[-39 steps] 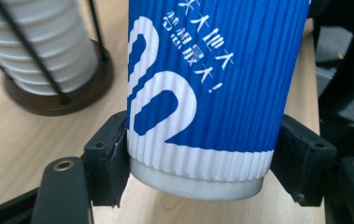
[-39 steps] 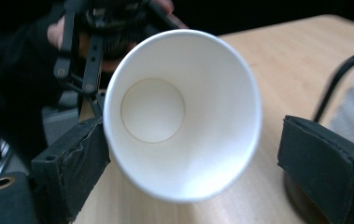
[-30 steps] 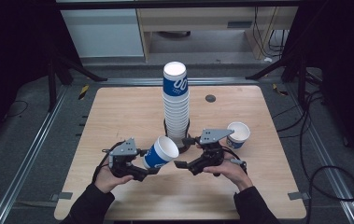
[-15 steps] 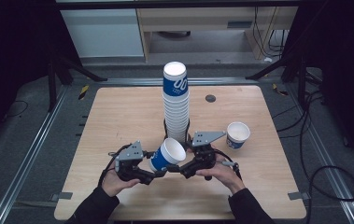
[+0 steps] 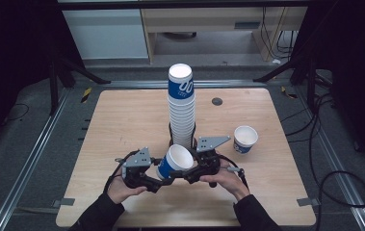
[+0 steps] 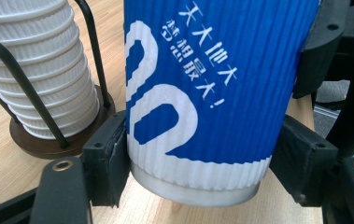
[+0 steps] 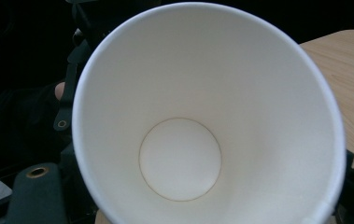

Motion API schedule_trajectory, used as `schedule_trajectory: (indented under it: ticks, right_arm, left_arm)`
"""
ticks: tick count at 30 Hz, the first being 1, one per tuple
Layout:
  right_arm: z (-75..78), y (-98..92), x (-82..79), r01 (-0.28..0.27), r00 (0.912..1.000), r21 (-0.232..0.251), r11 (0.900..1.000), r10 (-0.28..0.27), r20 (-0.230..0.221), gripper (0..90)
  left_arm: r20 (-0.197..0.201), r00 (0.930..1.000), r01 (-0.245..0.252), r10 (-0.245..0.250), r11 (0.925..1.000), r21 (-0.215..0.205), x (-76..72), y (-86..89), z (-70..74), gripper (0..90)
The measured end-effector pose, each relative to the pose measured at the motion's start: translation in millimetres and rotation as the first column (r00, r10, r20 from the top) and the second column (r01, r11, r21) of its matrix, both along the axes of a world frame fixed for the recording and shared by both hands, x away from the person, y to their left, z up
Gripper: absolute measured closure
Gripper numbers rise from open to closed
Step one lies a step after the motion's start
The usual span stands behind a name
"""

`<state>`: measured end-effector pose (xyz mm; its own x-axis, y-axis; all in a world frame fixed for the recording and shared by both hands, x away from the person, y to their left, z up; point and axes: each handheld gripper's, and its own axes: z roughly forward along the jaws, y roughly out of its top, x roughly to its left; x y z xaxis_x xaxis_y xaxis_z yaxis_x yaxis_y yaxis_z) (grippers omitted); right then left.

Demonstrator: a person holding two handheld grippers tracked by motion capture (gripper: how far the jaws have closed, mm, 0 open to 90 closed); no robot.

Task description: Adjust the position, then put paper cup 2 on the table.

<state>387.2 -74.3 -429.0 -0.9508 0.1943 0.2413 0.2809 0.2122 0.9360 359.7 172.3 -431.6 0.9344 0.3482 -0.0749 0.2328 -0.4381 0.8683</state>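
A blue ribbed paper cup [image 5: 169,168] with white lettering hangs tilted over the table's front. My left gripper [image 5: 162,176] is shut on it near its base, and the pads [image 6: 107,161] press both sides of the cup [image 6: 212,93]. My right gripper [image 5: 188,175] meets the cup's rim from the right. The cup's white inside [image 7: 179,158] faces that gripper's camera. Its jaws have just been closing; dark jaw parts flank the rim, and whether the pads press on the cup is hidden. Behind stands a tall cup stack [image 5: 181,110].
The stack [image 6: 30,70] sits in a black wire holder [image 6: 48,144] at the middle of the wooden table [image 5: 122,120]. A single cup [image 5: 245,139] stands upright at the right. A small dark disc [image 5: 216,101] lies beyond it. Metal rails run along both table sides.
Both hands have drawn together at the table's front. The right gripper left the single cup's side and came up to the blue cup's rim. The cup now tilts its mouth toward it.
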Motion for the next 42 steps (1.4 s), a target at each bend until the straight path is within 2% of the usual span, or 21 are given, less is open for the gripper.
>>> schedule_trajectory:
  ticks: [4, 8, 11, 14, 18, 21, 23, 27, 34, 37, 40, 42]
  right_arm:
    - [2.4, -1.8, -0.5, 0.017, 0.9996, 0.0, 1.0, -0.017, 0.024, 20.4]
    - [7.0, -11.2, 1.2, 0.066, 0.9968, -0.008, 0.998, -0.066, 0.045, 20.3]
    - [9.3, -21.9, 3.2, 0.114, 0.992, -0.018, 0.993, -0.112, 0.058, 20.3]
    - [11.0, -33.2, 5.6, 0.169, 0.9829, -0.037, 0.985, -0.166, 0.08, 20.3]
    - [13.7, -45.4, 6.2, 0.22, 0.9715, -0.056, 0.974, -0.214, 0.103, 20.2]
    - [16.0, -54.0, 6.9, 0.253, 0.9632, -0.065, 0.965, -0.245, 0.111, 20.2]
    - [17.4, -59.0, 7.2, 0.285, 0.9538, -0.085, 0.955, -0.273, 0.125, 20.3]
    - [18.3, -68.1, 7.4, 0.326, 0.9414, -0.108, 0.939, -0.313, 0.127, 20.2]
    - [18.6, -82.0, 5.5, 0.386, 0.9196, -0.142, 0.911, -0.368, 0.137, 20.2]
    - [18.2, -89.0, 2.8, 0.403, 0.9129, -0.15, 0.903, -0.385, 0.135, 20.2]
    - [16.0, -96.7, -0.2, 0.429, 0.9021, -0.177, 0.886, -0.409, 0.138, 20.2]
    - [14.8, -101.3, -1.8, 0.44, 0.897, -0.194, 0.877, -0.421, 0.136, 20.2]
  left_arm:
    - [-0.006, 0.9999, -0.013, 0.013, 0.9997, 0.023, 2.1, 2.8, -1.7, 23.1]
    - [-0.021, 0.9988, -0.043, 0.044, 0.9983, 0.041, 8.4, 11.5, -4.6, 21.5]
    - [-0.028, 0.9961, -0.082, 0.084, 0.9954, 0.049, 13.6, 20.5, -5.8, 20.6]
    - [-0.03, 0.9911, -0.128, 0.129, 0.9904, 0.053, 17.6, 28.2, -5.5, 19.7]
    - [-0.039, 0.9756, -0.214, 0.216, 0.9756, 0.047, 22.7, 39.2, -3.8, 19.3]
    - [-0.044, 0.9641, -0.26, 0.262, 0.9649, 0.035, 25.2, 46.3, -2.0, 19.0]
    - [-0.049, 0.9576, -0.283, 0.284, 0.9587, 0.031, 26.5, 49.8, -1.5, 18.9]
    - [-0.058, 0.9482, -0.311, 0.312, 0.95, 0.028, 28.5, 55.4, -1.1, 18.3]
    - [-0.051, 0.9306, -0.361, 0.362, 0.932, 0.034, 30.4, 62.9, 1.8, 17.8]
    - [-0.058, 0.9206, -0.384, 0.386, 0.9223, 0.04, 32.3, 66.1, 2.4, 17.8]
    - [-0.062, 0.9099, -0.408, 0.41, 0.9119, 0.043, 33.4, 68.0, 1.8, 17.8]
    - [-0.059, 0.9076, -0.413, 0.416, 0.9093, 0.051, 33.9, 69.7, 1.8, 17.8]
